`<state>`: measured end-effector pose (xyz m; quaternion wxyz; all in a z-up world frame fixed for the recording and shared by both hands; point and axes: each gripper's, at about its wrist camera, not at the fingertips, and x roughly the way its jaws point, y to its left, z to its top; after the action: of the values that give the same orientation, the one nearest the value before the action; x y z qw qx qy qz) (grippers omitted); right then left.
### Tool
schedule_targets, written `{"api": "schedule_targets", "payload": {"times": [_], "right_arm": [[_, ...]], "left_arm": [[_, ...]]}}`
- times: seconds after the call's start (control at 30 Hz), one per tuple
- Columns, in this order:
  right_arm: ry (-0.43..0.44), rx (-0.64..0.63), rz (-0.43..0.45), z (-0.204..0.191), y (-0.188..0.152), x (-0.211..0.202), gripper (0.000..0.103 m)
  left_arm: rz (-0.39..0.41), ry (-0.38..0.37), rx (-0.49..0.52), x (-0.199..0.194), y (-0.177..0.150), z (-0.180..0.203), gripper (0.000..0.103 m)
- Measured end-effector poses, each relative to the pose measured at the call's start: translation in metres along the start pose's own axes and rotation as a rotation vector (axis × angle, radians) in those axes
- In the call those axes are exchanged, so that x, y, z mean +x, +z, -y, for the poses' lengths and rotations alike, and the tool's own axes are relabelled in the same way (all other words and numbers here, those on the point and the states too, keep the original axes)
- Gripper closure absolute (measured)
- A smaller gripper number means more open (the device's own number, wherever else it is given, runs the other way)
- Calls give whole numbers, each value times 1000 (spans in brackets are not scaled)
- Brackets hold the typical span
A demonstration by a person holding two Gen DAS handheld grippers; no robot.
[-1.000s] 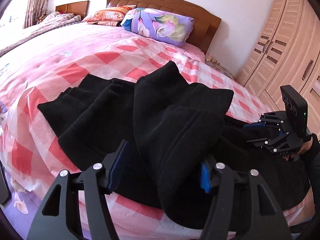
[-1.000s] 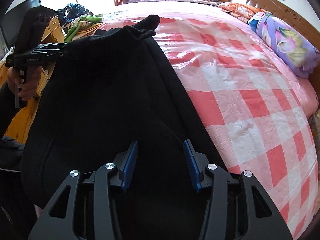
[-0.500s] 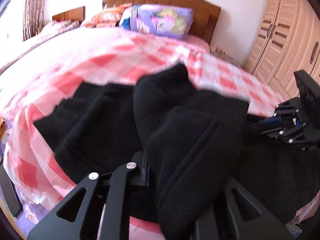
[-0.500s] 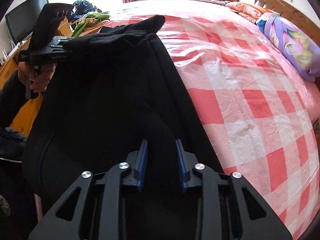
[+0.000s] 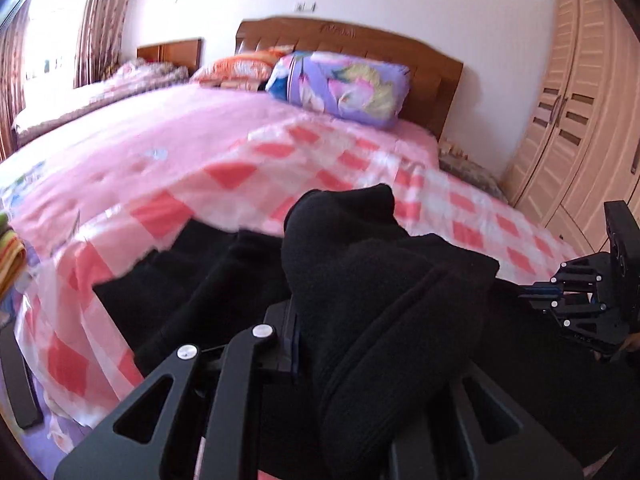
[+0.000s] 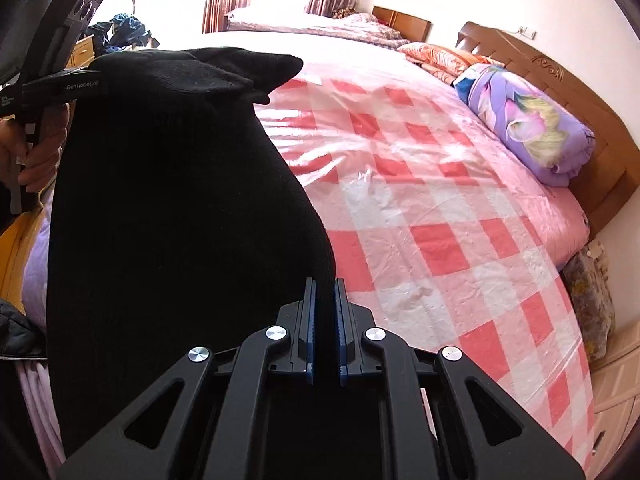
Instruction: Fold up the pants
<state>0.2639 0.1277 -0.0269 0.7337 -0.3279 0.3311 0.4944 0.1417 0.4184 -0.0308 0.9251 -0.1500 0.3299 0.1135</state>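
The black pants (image 6: pixel 180 200) hang in a raised sheet between my two grippers, above the near edge of the bed. My right gripper (image 6: pixel 325 312) is shut on their right edge, blue pads pressed on the cloth. My left gripper (image 6: pixel 86 80), held by a hand (image 6: pixel 40 148), is clamped on the upper corner. In the left wrist view a thick fold of pants (image 5: pixel 380 300) bunches over my left gripper (image 5: pixel 316 340), hiding its right finger. The lower part of the pants (image 5: pixel 200 280) still lies on the sheet. The right gripper (image 5: pixel 528 292) bites the cloth at right.
The bed carries a pink checked sheet (image 6: pixel 440 208) with a purple floral pillow (image 6: pixel 528 124) at the wooden headboard (image 5: pixel 432 68). A wardrobe (image 5: pixel 580 120) stands to the right of the bed. A dresser with clothes (image 6: pixel 120 28) sits beyond the foot, and a second bed (image 6: pixel 304 20) behind.
Both grippers went from open to shut on the pants. The cloth has risen off the bed between them, and both cameras now sit higher and tilt up.
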Motion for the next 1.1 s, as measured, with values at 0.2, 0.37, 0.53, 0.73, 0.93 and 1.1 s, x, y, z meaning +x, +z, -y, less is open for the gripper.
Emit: {"api": "schedule_targets", "payload": {"times": [0.2, 0.37, 0.53, 0.73, 0.93, 1.1], "right_arm": [[78, 163, 77, 2, -9, -20, 15], [68, 242, 219, -6, -13, -61, 15], [80, 319, 298, -33, -16, -73, 15], [93, 381, 282, -51, -29, -54, 15], [131, 470, 299, -41, -43, -52, 15], [173, 578, 311, -22, -53, -49, 15]], "left_arm": [[-28, 35, -37, -7, -28, -29, 46], [102, 88, -2, -59, -19, -26, 38], [122, 222, 356, -54, -20, 48, 38], [-9, 350, 568, 10, -26, 73, 38], [33, 120, 216, -10, -9, 28, 95], [-34, -433, -699, 4, -23, -113, 96]]}}
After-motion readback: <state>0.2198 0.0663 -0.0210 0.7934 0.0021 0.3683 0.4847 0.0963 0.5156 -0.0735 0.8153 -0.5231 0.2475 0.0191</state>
